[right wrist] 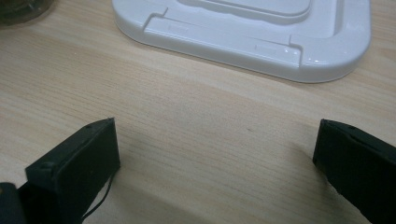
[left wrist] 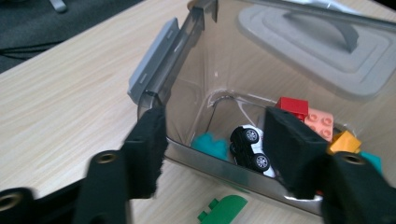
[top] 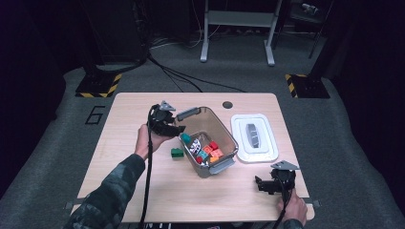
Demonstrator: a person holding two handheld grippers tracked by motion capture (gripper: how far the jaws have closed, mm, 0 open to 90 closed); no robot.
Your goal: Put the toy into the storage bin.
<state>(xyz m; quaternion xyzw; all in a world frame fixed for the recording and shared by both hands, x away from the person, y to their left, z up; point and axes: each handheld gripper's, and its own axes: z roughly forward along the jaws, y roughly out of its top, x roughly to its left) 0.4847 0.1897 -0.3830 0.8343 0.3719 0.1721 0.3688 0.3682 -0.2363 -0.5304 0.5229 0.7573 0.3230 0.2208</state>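
A clear grey bin point(top: 228, 135) point(left wrist: 187, 84) with grey latches stands mid-table. It holds a black and white toy car point(top: 195, 148) point(left wrist: 250, 144), a teal piece point(top: 186, 138) point(left wrist: 210, 144), a red brick point(top: 213, 145) point(left wrist: 293, 106), a peach brick point(left wrist: 320, 122) and an orange one point(left wrist: 344, 141). My left gripper point(top: 179, 130) point(left wrist: 215, 126) hangs open over the bin's left wall, with nothing pressed between its pads. A green brick point(top: 177, 152) point(left wrist: 224, 209) lies on the table just outside that wall. My right gripper point(top: 259, 183) point(right wrist: 215, 135) rests open and empty near the front right edge.
The bin's white lid point(top: 254, 138) point(right wrist: 243, 28) lies flat to the right of the bin, just beyond my right gripper. The wooden table point(top: 143, 181) has bare room at the front left. A small round hole point(top: 227, 104) sits near its far edge.
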